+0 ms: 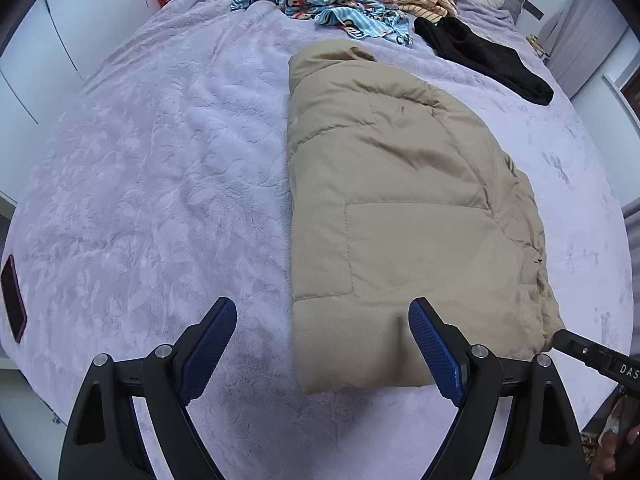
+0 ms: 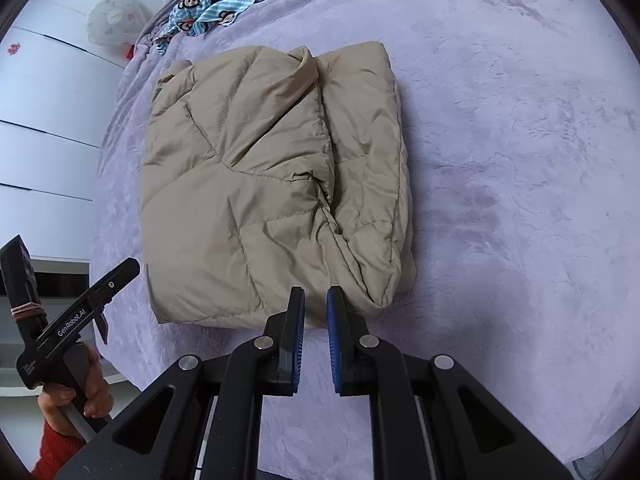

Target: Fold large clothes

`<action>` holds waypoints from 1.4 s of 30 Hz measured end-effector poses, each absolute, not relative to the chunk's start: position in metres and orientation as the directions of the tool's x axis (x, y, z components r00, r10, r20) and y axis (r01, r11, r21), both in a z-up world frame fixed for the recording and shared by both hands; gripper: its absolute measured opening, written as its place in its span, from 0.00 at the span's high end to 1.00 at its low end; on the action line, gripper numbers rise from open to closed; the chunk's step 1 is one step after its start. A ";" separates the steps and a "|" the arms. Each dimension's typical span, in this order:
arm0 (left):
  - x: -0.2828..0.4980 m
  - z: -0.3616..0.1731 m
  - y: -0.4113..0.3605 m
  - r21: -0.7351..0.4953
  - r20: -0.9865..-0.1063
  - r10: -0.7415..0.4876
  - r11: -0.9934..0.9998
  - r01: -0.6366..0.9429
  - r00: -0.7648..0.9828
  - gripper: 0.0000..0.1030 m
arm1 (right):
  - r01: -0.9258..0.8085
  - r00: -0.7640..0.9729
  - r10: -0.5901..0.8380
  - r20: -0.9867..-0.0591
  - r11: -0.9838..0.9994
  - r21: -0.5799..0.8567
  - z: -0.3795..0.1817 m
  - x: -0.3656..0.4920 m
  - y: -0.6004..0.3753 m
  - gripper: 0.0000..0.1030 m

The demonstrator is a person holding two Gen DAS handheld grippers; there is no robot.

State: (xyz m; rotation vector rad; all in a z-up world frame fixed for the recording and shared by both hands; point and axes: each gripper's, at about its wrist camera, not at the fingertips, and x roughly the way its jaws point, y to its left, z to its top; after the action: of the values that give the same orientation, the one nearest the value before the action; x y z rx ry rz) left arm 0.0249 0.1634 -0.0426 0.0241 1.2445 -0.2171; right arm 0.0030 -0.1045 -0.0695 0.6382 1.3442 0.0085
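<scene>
Lying folded — beige jacket [image 1: 400, 208]; monkey-print cloth [image 1: 332, 0], black garment [image 1: 484, 56] beyond.

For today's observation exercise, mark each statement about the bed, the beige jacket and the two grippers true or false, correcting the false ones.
1. The beige jacket lies folded on the purple blanket. True.
2. The left gripper is shut on the jacket. False: its fingers are spread wide, holding nothing.
3. The right gripper grips the jacket hem. False: its fingers are nearly closed, with nothing between them.
4. A black garment lies beyond the jacket. True.
</scene>
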 end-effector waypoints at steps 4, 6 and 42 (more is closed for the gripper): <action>0.006 -0.027 0.155 -0.094 -0.934 -0.146 0.981 0.171 0.327 0.15 | 0.333 0.281 0.349 -0.894 0.838 0.432 -0.055 -0.014 -0.113 0.88; -0.008 -0.017 0.151 -0.099 -0.929 -0.149 0.982 0.161 0.340 0.14 | 0.330 0.290 0.354 -0.889 0.835 0.440 -0.049 -0.025 -0.119 0.88; -0.044 0.111 0.181 0.010 -0.835 -0.074 0.989 0.148 0.546 0.01 | 0.234 0.566 0.048 -0.823 0.948 0.216 0.105 -0.037 -0.063 0.00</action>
State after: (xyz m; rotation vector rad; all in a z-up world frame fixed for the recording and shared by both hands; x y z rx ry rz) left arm -0.0436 0.1812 0.1111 0.0820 0.9851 -0.1314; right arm -0.0368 -0.0626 0.1046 0.3181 0.9668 -0.1116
